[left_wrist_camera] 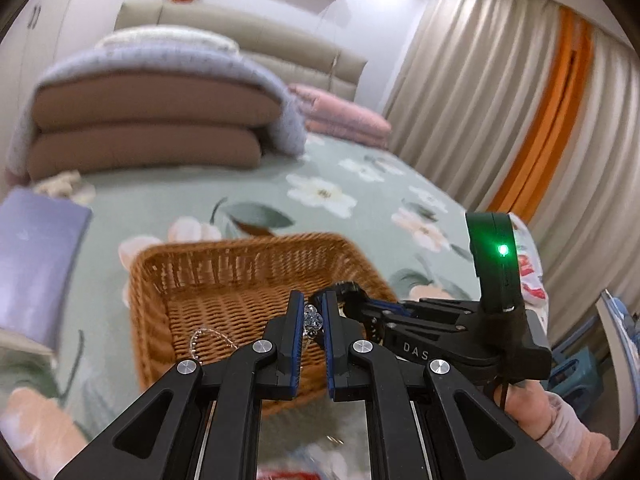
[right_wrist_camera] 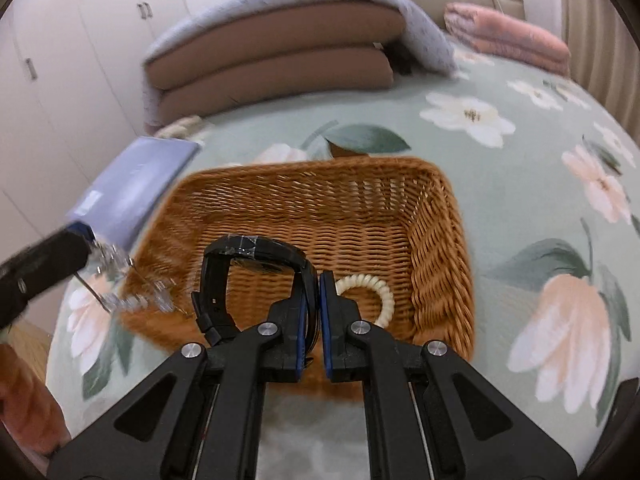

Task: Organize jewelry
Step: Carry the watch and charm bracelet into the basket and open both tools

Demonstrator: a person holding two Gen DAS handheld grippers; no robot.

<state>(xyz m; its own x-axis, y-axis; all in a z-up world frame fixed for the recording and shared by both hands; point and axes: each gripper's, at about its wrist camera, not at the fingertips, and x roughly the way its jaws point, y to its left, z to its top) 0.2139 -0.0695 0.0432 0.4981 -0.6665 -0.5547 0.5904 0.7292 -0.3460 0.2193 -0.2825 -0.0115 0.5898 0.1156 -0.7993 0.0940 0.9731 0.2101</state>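
Note:
A brown wicker basket (left_wrist_camera: 208,280) (right_wrist_camera: 432,240) sits on the floral bedspread. My left gripper (left_wrist_camera: 312,304) is shut on a clear crystal necklace (left_wrist_camera: 313,320); its chain hangs into the basket's near left corner (right_wrist_camera: 132,300). The left gripper shows in the right wrist view (right_wrist_camera: 44,264) at the basket's left edge. My right gripper (right_wrist_camera: 316,284) is shut on the strap of a black watch (right_wrist_camera: 256,256) and holds it over the basket. It also shows in the left wrist view (left_wrist_camera: 440,340). A cream beaded bracelet (right_wrist_camera: 384,292) lies on the basket floor.
A lavender box (left_wrist_camera: 36,264) (right_wrist_camera: 140,184) lies left of the basket. Folded brown cushions under a grey blanket (right_wrist_camera: 280,52) and a pink quilt (right_wrist_camera: 508,36) sit at the bed's head. Curtains (left_wrist_camera: 520,100) hang on the right.

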